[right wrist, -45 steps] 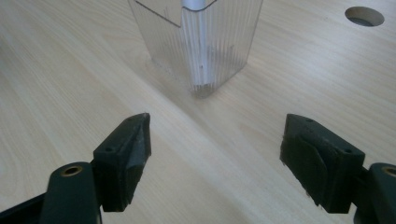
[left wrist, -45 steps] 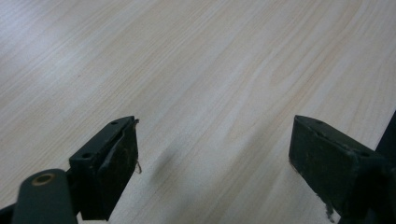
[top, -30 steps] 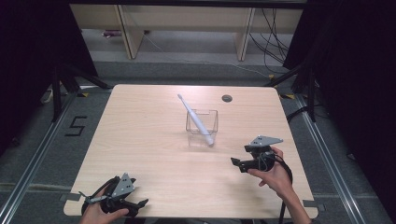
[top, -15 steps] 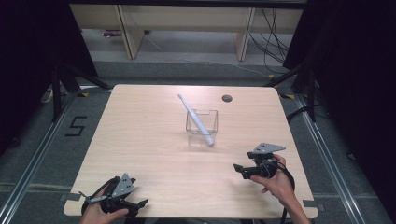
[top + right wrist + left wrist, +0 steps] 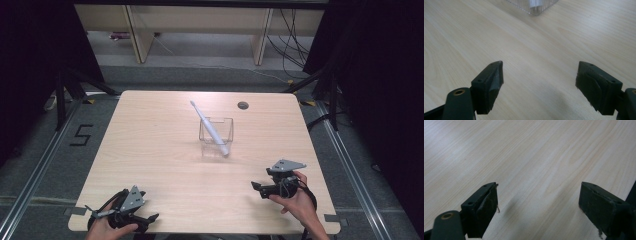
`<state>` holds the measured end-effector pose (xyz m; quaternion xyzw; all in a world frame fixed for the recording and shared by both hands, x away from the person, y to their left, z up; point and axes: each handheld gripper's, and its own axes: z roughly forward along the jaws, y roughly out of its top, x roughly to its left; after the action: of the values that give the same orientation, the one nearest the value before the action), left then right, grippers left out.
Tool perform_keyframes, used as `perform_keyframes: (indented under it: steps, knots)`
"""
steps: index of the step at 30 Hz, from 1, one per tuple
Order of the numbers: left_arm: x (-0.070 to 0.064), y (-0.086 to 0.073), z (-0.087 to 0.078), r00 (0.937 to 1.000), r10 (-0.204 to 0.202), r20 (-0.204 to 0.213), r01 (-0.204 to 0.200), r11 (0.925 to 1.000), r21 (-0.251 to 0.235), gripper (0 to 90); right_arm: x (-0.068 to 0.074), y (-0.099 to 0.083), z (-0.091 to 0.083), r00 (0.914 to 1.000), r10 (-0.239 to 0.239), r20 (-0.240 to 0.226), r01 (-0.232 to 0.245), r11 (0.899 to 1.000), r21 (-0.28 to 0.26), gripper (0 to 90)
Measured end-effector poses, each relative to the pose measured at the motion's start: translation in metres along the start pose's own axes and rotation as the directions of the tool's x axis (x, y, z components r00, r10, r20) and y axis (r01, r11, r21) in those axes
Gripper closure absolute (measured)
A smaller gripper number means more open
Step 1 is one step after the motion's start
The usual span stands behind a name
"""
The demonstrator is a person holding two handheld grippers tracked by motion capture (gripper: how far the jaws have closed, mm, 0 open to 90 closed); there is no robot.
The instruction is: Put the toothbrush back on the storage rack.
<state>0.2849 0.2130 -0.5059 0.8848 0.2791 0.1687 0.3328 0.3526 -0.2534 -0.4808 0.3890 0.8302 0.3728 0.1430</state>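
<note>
A clear square container stands near the middle of the wooden table, and a white toothbrush leans in it, head pointing up and to the far left. My right gripper is held low near the front right, apart from the container, open and holding nothing. In the right gripper view its jaws are wide apart and a corner of the container shows at the top. My left gripper rests at the front left edge, open over bare wood.
A small dark round grommet sits in the table near the far right. Shelving and cables lie on the floor beyond the far edge. Metal rails run along both sides of the table.
My right gripper has drawn back toward the front edge and a little to the right, away from the container. The left gripper and the toothbrush have stayed put.
</note>
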Motion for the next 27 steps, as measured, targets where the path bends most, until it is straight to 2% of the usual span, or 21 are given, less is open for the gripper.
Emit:
perform_keyframes:
  steps: [1, 2, 3, 4, 5, 7, 8, 10, 12, 13, 15, 16, 17, 18, 19, 20, 21, 22, 24, 26, 27]
  knots:
    - [0.0, 0.0, 0.0, 1.0, -0.003, 0.0, 0.003, 1.0, -0.003, 15.3, 0.001, -0.001, -0.001, 1.0, 0.001, 0.004, -0.001, 1.0, 0.005, 22.7]
    - [0.0, 0.0, 0.0, 1.0, 0.002, 0.0, -0.002, 1.0, -0.002, 15.2, 0.004, -0.002, -0.003, 0.9991, 0.043, 0.0, -0.043, 0.999, 0.023, 22.7]
    - [0.001, 0.0, 0.0, 1.0, 0.003, 0.002, -0.003, 1.0, -0.004, 15.2, 0.002, -0.003, -0.001, 1.0, -0.001, 0.001, 0.001, 1.0, 0.007, 22.8]
    - [0.001, 0.0, 0.0, 1.0, 0.007, 0.004, -0.007, 1.0, 0.001, 15.3, 0.005, -0.004, -0.002, 0.9997, 0.022, 0.008, -0.022, 1.0, 0.01, 22.6]
    - [0.0, 0.0, 0.0, 1.0, -0.006, 0.001, 0.006, 1.0, -0.004, 15.3, 0.004, -0.004, -0.003, 0.9999, -0.005, 0.013, 0.005, 1.0, 0.021, 22.2]
    - [0.0, 0.0, 0.001, 1.0, -0.006, -0.002, 0.006, 1.0, -0.004, 15.2, 0.005, -0.006, -0.003, 0.9998, -0.019, 0.008, 0.019, 1.0, 0.016, 22.0]
    - [0.0, 0.0, 0.0, 1.0, 0.001, 0.001, -0.001, 1.0, -0.002, 15.2, 0.009, -0.007, -0.004, 0.9997, 0.023, -0.001, -0.023, 0.999, 0.034, 21.8]
    - [0.0, 0.0, 0.0, 1.0, -0.006, 0.0, 0.006, 1.0, -0.003, 15.2, 0.008, -0.009, -0.004, 0.9999, -0.011, 0.003, 0.011, 1.0, 0.025, 21.2]
    - [0.0, 0.0, 0.0, 1.0, -0.004, -0.001, 0.004, 1.0, -0.004, 15.3, 0.01, -0.011, -0.005, 0.9999, -0.007, -0.008, 0.008, 0.999, 0.031, 20.4]
    - [0.0, 0.0, 0.0, 1.0, 0.002, 0.0, -0.002, 1.0, -0.002, 15.3, 0.01, -0.012, -0.005, 0.9995, -0.032, -0.003, 0.032, 0.999, 0.03, 19.7]
    - [0.0, 0.0, 0.0, 1.0, 0.003, 0.001, -0.003, 1.0, -0.001, 15.3, 0.012, -0.015, -0.005, 0.9991, -0.043, -0.007, 0.043, 0.999, 0.032, 19.1]
    - [0.0, 0.0, 0.0, 1.0, -0.003, 0.0, 0.003, 1.0, -0.004, 15.2, 0.014, -0.016, -0.007, 0.9998, -0.02, -0.006, 0.02, 0.998, 0.062, 19.0]
    - [0.001, 0.0, 0.0, 1.0, 0.003, 0.001, -0.003, 1.0, -0.001, 15.2, 0.015, -0.017, -0.006, 0.9998, -0.021, 0.002, 0.021, 0.998, 0.059, 18.6]
    - [0.0, -0.001, 0.001, 0.9999, -0.013, 0.004, 0.013, 0.9999, -0.004, 15.2, 0.013, -0.017, -0.006, 0.9984, -0.056, 0.005, 0.056, 0.997, 0.052, 18.1]
    - [0.0, 0.0, 0.0, 1.0, 0.005, 0.0, -0.005, 1.0, -0.006, 15.2, 0.016, -0.018, -0.008, 0.9998, -0.018, 0.004, 0.017, 0.997, 0.075, 18.0]
    - [0.001, 0.0, 0.0, 0.9999, 0.014, -0.001, -0.014, 0.9999, 0.002, 15.2, 0.016, -0.019, -0.008, 0.9997, -0.022, 0.004, 0.022, 0.998, 0.061, 18.0]
    - [0.0, 0.0, 0.0, 1.0, 0.002, -0.001, -0.002, 1.0, -0.003, 15.3, 0.016, -0.02, -0.009, 0.9995, -0.033, 0.003, 0.033, 0.998, 0.059, 17.9]
    - [0.0, 0.0, 0.0, 1.0, 0.003, -0.001, -0.003, 1.0, -0.002, 15.2, 0.017, -0.021, -0.01, 0.9999, -0.016, 0.003, 0.016, 0.998, 0.067, 17.8]
    - [0.0, 0.0, 0.0, 1.0, 0.0, -0.001, 0.0, 1.0, -0.003, 15.2, 0.017, -0.022, -0.011, 0.9998, -0.017, 0.002, 0.017, 0.997, 0.069, 17.8]
    - [0.001, 0.0, 0.0, 1.0, 0.006, -0.001, -0.006, 1.0, -0.006, 15.3, 0.015, -0.023, -0.011, 0.9988, -0.049, 0.008, 0.048, 0.997, 0.053, 17.8]
    - [0.0, -0.001, 0.0, 1.0, -0.004, 0.005, 0.004, 1.0, 0.0, 15.2, 0.015, -0.023, -0.012, 0.9989, -0.046, 0.009, 0.046, 0.997, 0.054, 17.8]
